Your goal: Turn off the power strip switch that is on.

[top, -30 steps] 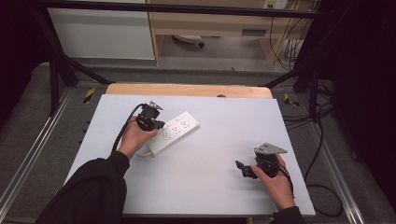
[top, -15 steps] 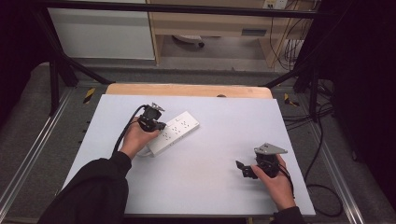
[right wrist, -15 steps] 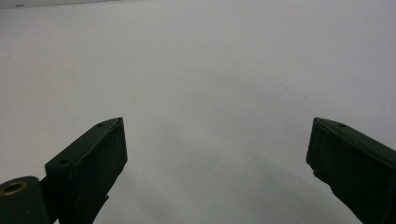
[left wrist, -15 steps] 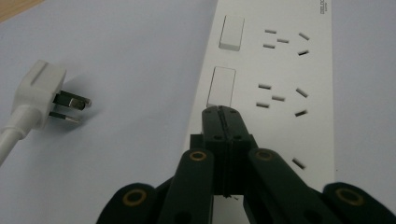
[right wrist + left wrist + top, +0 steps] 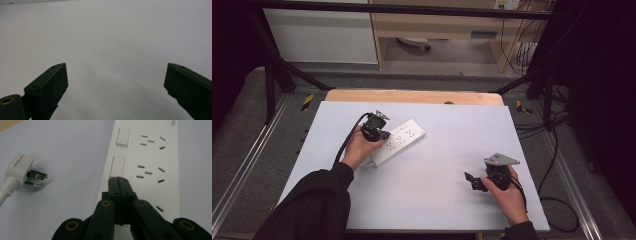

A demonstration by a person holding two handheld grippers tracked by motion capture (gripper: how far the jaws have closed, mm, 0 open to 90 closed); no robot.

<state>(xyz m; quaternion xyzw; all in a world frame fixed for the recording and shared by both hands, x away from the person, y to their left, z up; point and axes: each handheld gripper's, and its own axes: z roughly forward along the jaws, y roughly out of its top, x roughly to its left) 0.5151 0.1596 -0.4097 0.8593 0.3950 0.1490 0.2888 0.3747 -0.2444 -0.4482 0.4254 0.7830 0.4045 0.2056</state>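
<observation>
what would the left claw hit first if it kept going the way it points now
Most likely the white rocker switch on the white plastic power strip: the shut left claw points at that switch from close above, though whether it already touches is unclear.

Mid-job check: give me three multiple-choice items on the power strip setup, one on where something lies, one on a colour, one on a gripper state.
1. In the left gripper view, where does the plug lie relative to the power strip?
A. On top of it
B. On the table to its left, apart from it
C. Pushed into a socket

2. What colour is the power strip?
A. White
B. Black
C. Orange

3. How do the fingers of the two grippers stand?
A. Both shut
B. Left open, right shut
C. Left shut, right open

Answers: 1 B, the plug's bare prongs show and table shows between it and the strip. 2 A, its body and switches are white. 3 C, the left gripper has its fingers pressed together over the strip, while the right gripper has its fingers wide apart over bare table.
</observation>
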